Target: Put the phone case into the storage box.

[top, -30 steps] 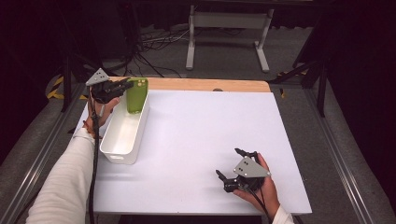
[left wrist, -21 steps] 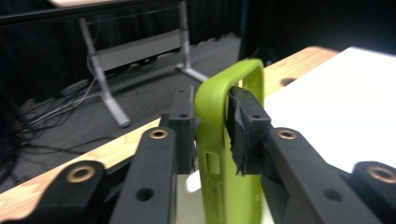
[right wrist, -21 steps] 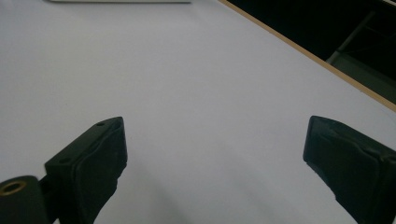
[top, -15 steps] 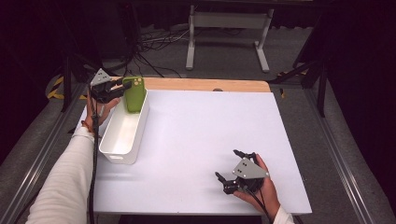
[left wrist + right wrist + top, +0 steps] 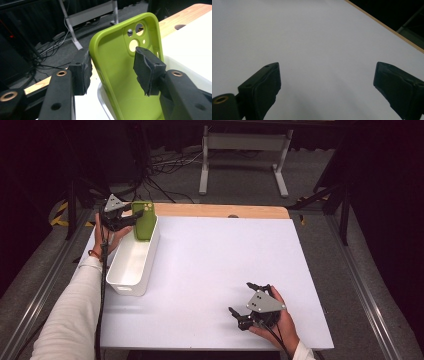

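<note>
White tabletop (image 5: 210, 270) with a white bin (image 5: 131, 265) on its left side, and a green phone case (image 5: 143, 220) standing upright in the bin's far end. Left gripper (image 5: 131, 217) has just been opening, jaws now loose around the case, one pad either side of it. Right gripper (image 5: 245, 300) rests wide open on bare table, well apart.

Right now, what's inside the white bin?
A green phone case stands upright at the far end of the bin, leaning on its end wall. The rest of the bin floor looks bare. The case's lower edge is hidden by the bin's wall.
</note>
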Available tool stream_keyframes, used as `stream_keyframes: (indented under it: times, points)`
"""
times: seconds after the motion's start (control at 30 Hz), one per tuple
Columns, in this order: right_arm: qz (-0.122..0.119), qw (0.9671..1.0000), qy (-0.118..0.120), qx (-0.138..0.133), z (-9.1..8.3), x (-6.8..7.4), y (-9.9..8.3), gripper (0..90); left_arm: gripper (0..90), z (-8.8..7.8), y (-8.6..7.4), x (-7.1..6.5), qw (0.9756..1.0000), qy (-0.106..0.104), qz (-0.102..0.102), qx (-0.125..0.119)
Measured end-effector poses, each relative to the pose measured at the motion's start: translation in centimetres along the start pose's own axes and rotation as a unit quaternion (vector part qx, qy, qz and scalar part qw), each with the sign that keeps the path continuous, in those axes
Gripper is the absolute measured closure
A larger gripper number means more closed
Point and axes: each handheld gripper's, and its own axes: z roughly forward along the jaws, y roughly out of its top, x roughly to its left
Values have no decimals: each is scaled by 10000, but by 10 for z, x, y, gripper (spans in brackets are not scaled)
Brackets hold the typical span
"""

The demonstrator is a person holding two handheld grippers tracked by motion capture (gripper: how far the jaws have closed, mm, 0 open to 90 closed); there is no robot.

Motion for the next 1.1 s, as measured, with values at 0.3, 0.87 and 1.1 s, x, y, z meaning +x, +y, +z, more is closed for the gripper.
stream_keyframes:
  times: [0.3, 0.87, 1.1]
  points:
    - [1, 10000, -19, -75, 1, -3, 2, 84, 412, -8, 1, 2, 10000, -25, -55, 10]
    - [237, 9976, -336, -550, -6, -10, 4, 84, 290, -43, -1, -14, 9997, 192, -89, -108]
    - [294, 9967, -359, -665, -11, -16, 5, 84, 222, -57, -3, -23, 9994, 206, -184, -225]
